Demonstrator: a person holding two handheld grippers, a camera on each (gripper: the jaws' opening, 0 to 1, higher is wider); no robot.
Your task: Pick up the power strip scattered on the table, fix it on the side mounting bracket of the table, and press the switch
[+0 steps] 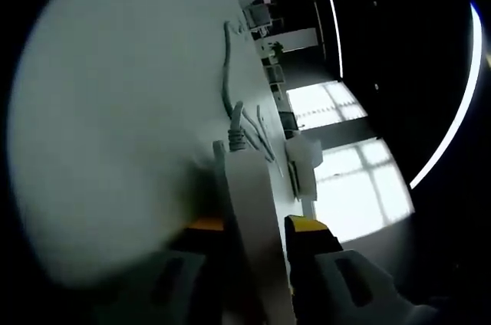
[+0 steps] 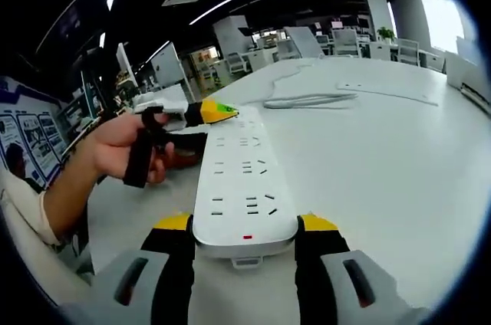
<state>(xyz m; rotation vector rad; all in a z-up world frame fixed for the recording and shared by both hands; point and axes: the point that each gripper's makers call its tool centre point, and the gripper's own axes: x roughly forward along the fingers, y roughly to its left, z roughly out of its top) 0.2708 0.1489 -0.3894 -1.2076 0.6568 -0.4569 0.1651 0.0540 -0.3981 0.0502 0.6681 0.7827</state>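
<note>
White power strip (image 2: 244, 187) clamped between jaws of both grippers, above table (image 2: 383, 156).

The strip (image 2: 244, 187) is seen as smooth white plastic with a slight sheen. The table (image 2: 383, 156) is finished in matt white. The right gripper (image 2: 244, 242) is tipped with glossy yellow plastic on matt grey.

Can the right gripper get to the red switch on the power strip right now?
Probably not. The right gripper has its jaws clamped on both sides of the power strip at the end with the red switch, so it would likely have to let go first.
</note>
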